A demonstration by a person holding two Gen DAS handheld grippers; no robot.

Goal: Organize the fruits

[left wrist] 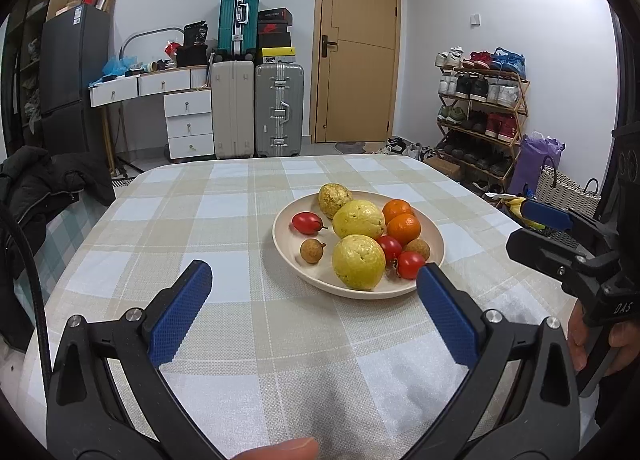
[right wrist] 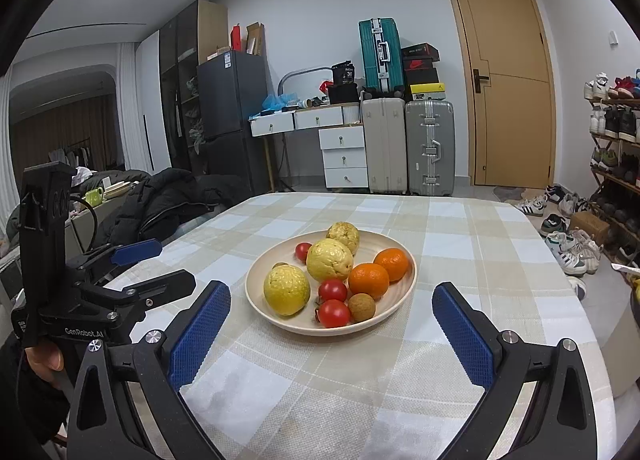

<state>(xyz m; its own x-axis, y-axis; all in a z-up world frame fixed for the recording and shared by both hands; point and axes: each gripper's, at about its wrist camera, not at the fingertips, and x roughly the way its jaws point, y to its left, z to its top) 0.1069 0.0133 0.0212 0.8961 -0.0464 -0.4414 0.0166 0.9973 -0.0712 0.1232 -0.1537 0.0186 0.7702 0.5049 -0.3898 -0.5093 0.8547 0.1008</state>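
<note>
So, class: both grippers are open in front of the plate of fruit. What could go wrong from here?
1. The fruits touch: lifting the front yellow fruit may send the red fruits rolling.
2. The plate is shallow, so a nudged orange could roll out onto the tablecloth.
3. The right gripper and left gripper sit close and could collide.

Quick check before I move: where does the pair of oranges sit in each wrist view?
Left wrist: the oranges sit at the plate's far right, right of the middle yellow fruit.
Right wrist: the oranges sit at the plate's right side, right of the same yellow fruit.
Shared landmark: the wooden door behind the table.
</note>
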